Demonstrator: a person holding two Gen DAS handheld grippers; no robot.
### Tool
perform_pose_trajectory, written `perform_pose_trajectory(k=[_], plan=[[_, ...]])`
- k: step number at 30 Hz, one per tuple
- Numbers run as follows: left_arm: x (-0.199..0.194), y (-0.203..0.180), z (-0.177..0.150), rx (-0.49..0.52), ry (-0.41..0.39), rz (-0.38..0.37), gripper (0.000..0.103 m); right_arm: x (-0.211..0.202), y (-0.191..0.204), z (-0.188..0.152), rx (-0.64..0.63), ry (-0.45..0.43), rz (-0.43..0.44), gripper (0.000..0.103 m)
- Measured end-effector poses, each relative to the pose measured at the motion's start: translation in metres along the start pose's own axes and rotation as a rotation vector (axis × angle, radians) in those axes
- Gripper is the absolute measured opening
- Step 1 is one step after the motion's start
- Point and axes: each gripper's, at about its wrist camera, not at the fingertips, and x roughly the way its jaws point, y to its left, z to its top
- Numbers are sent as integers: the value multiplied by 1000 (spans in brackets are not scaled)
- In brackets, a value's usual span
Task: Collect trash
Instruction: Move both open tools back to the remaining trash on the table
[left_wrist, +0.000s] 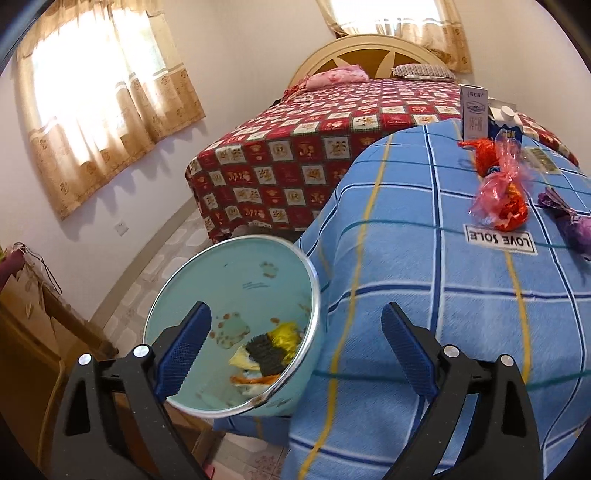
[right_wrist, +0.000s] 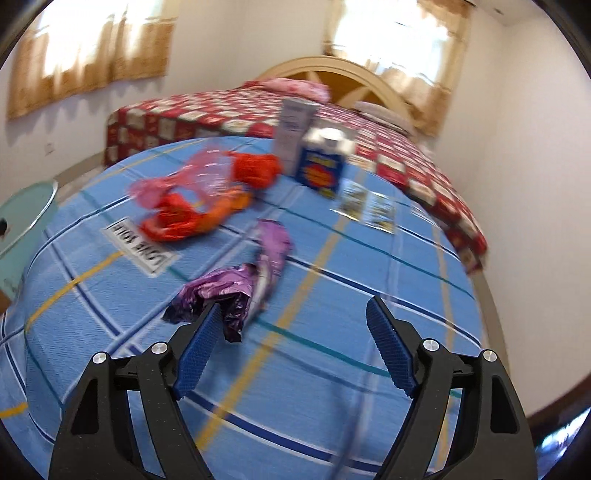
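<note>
Bare cloth lies ahead of the right gripper (right_wrist: 295, 314); a purple wrapper (right_wrist: 236, 288) crowds its left finger.

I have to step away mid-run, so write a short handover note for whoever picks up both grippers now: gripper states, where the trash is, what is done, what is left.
Left gripper: open, empty, over the edge of the light blue bin beside the table.
Right gripper: open, empty, above the blue checked tablecloth, its left finger next to the purple foil wrapper.
Done: a few wrappers already lie in the bin.
Left on the table: the purple foil wrapper, the red and pink wrappers, a red crumpled piece, a blue carton, a pale box, and small packets.
</note>
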Motion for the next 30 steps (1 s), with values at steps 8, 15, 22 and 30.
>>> perform_pose_trajectory(k=[8, 15, 22, 30], plan=[[-1, 0, 13, -40, -7, -20, 92, 6, 15, 15, 65, -19, 122, 85], [-2, -24, 28, -31, -28, -74, 92, 31, 10, 7, 154, 79, 149, 81], [4, -79, 53, 13, -60, -190, 92, 31, -20, -5, 212, 89, 154, 58], [37, -128, 78, 70, -41, -251, 91, 19, -47, -9, 262, 2, 158, 73]])
